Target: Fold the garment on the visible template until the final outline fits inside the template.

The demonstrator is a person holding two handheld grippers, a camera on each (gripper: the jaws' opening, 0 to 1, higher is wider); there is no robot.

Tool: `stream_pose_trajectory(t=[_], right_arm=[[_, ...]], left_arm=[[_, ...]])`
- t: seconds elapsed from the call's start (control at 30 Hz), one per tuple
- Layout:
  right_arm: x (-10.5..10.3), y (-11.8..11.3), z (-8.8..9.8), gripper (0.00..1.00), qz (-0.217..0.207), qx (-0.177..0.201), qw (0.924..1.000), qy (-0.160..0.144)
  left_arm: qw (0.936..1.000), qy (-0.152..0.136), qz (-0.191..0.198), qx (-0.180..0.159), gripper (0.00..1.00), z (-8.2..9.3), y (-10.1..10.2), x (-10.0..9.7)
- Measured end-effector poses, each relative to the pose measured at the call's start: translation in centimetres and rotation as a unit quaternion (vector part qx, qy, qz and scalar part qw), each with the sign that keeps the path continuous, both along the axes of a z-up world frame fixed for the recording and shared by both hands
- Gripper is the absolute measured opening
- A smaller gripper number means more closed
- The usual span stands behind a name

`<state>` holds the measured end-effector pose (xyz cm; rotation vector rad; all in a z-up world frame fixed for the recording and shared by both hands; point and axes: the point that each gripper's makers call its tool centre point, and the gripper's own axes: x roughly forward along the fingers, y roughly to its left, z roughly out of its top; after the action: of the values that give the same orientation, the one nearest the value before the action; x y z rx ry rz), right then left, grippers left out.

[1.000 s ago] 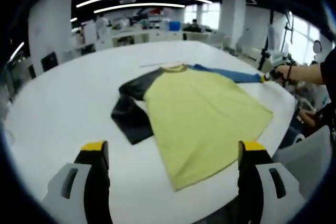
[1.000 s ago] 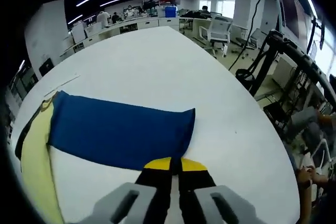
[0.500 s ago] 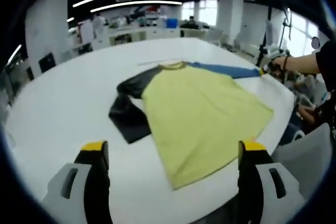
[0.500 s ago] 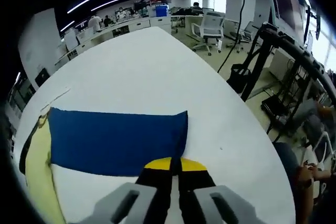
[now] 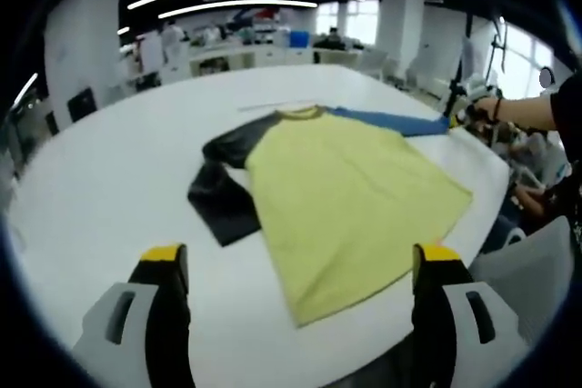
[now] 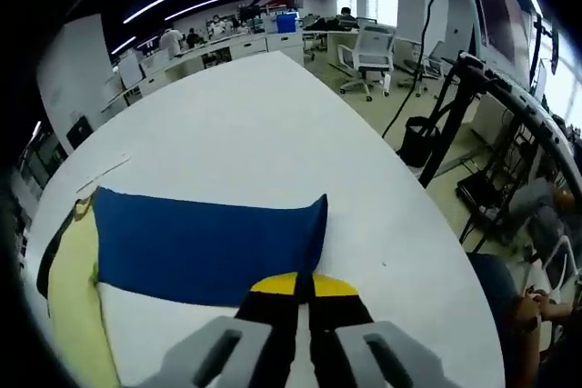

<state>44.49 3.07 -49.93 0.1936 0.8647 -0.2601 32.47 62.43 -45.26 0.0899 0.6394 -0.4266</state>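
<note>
Your right claw (image 6: 303,283) still pinches the cuff of the blue sleeve (image 6: 205,247), now drawn out straight across the bench (image 6: 255,124). Your left claw (image 5: 296,265) stays spread, empty, above the near hem of the garment (image 5: 350,197). That sleeve looks ready to fold inward.

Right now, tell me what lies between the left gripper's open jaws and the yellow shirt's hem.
Bare white table, seen in the left gripper view: nothing lies between the left gripper and the yellow shirt.

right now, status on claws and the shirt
Left claw open, hovering clear of shirt. Right claw shut on blue sleeve cuff. Shirt flat on table, unfolded. Nothing in the way.
</note>
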Motion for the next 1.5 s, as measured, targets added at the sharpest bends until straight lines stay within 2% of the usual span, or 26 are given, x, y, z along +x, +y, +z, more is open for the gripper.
stream_pose_trajectory(t=[0.53,1.07,1.5], right_arm=[[1.7,1.8,2.2,0.00,0.024,0.004,0.9994,-0.023],[4.4,5.5,3.2,0.00,0.078,0.015,0.9962,-0.034],[5.7,9.6,5.2,0.00,0.127,0.026,0.9904,-0.050]], left_arm=[[1.0000,-0.005,-0.006,-0.002,0.99,0.4,-0.2,0.1],[0.9998,0.005,-0.017,0.003,0.99,0.4,-0.4,0.0],[0.9997,0.003,-0.026,0.000,0.99,0.5,-0.8,0.1]])
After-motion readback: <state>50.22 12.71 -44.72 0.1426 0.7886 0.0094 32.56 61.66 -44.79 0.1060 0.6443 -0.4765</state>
